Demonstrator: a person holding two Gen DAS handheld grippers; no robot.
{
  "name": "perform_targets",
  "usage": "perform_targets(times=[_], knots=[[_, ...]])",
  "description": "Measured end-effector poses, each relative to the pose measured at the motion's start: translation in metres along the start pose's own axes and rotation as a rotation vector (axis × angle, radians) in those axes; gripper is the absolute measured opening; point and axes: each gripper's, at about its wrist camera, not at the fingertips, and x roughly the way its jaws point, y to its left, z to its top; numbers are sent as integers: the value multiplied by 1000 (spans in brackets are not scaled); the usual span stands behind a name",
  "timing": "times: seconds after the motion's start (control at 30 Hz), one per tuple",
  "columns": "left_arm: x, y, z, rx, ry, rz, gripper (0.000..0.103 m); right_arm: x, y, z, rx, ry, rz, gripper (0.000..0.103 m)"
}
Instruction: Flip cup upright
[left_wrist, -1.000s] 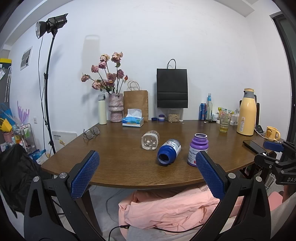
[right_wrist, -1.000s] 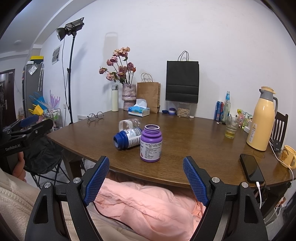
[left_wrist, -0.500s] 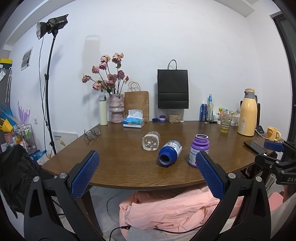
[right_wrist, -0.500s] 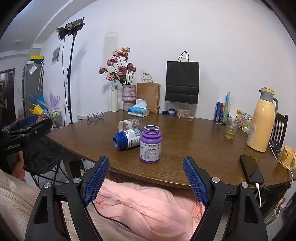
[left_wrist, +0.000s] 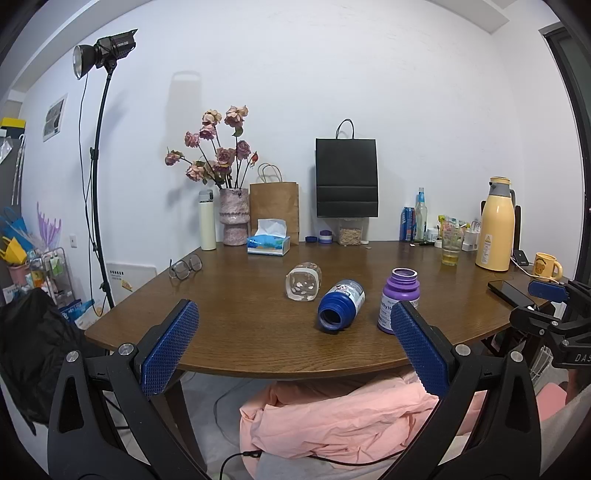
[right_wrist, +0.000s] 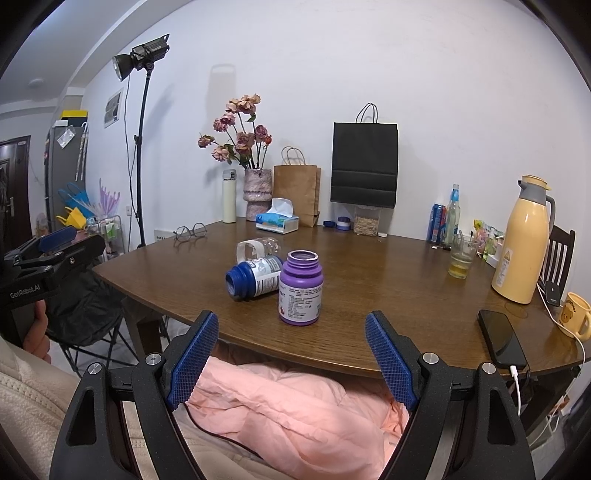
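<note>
Blue cup (left_wrist: 341, 303) on its side on surface (left_wrist: 236, 317), ahead of both grippers, mouth toward them, just beside upright purple bottle (right_wrist: 300, 288). Left gripper (left_wrist: 293, 354), right gripper (right_wrist: 291, 363) wide open, empty. Risk: cup rolling, purple bottle toppling during grasp.

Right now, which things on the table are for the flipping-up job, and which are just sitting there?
For the job:
clear bottle, lying on its side
blue bottle, lying on its side
purple bottle, already upright
left gripper and right gripper, both open

Just sitting there:
glasses
tissue box
flower vase
yellow thermos jug
phone
yellow mug
</note>
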Motion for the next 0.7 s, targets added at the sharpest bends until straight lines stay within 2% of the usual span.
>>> perform_targets(times=[0.3,0.4,0.5,0.7], knots=[[1,2,1,0,-1,-3,103,0,0,1,0,0,1,86],[9,2,4,34,-34,7,103,3,2,4,-6,-12,8,86],[31,7,10,59,-47,40,103,22,6,10,-13,-12,49,86],[99,19,6,76,46,155,103,71,22,23,-10,-15,164,86]])
